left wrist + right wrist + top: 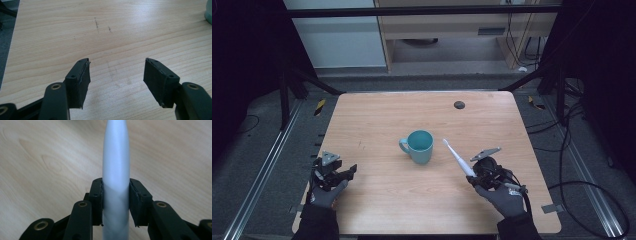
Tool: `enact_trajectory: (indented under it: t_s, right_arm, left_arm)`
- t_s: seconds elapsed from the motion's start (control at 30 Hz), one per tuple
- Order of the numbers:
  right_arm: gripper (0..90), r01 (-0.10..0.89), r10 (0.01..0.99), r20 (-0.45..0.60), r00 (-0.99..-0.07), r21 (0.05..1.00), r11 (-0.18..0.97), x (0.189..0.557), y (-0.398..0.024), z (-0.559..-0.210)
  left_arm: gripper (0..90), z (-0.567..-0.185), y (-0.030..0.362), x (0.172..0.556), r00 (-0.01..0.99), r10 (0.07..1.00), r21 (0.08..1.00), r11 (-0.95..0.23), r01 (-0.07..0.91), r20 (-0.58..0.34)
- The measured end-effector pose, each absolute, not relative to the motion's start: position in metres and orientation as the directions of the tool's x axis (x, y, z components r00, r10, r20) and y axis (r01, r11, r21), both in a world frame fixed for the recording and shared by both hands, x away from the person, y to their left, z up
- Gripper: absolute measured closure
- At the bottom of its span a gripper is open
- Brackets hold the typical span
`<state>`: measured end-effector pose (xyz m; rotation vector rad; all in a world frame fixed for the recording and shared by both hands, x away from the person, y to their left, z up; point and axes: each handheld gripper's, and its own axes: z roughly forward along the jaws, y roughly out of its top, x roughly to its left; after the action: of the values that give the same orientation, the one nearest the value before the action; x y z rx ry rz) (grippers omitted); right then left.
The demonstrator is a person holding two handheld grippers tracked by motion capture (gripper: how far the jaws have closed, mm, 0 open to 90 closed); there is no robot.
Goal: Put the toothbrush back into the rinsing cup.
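With the right gripper (473,177) clamped on a toothbrush (458,158) and the left gripper (343,174) wide open, the likely next move is tipping the brush into the mug (419,146).

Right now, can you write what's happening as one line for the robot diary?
left gripper: open, empty, over table | right gripper: shut on white toothbrush | teal mug: upright, mid-table, toothbrush tip beside it

gloves (324,196): grey | sleeves (317,225): black | fingers (78,80): black, screwed
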<state>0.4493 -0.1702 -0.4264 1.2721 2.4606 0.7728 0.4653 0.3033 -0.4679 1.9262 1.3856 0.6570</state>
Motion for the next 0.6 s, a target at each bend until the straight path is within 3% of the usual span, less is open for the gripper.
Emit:
enact_trajectory:
  t_s: [0.3,0.6]
  right_arm:
    - [66.3,0.611,0.853,0.048,-0.519,0.719,0.331,0.457,-0.174,-0.413]
    - [66.2,0.545,0.869,0.079,-0.488,0.806,0.232,0.472,-0.163,-0.396]
  left_arm:
    - [37.3,-0.468,0.303,0.465,0.31,0.951,0.758,-0.214,0.616,0.017]
    - [37.3,-0.468,0.303,0.466,0.31,0.95,0.758,-0.214,0.617,0.016]
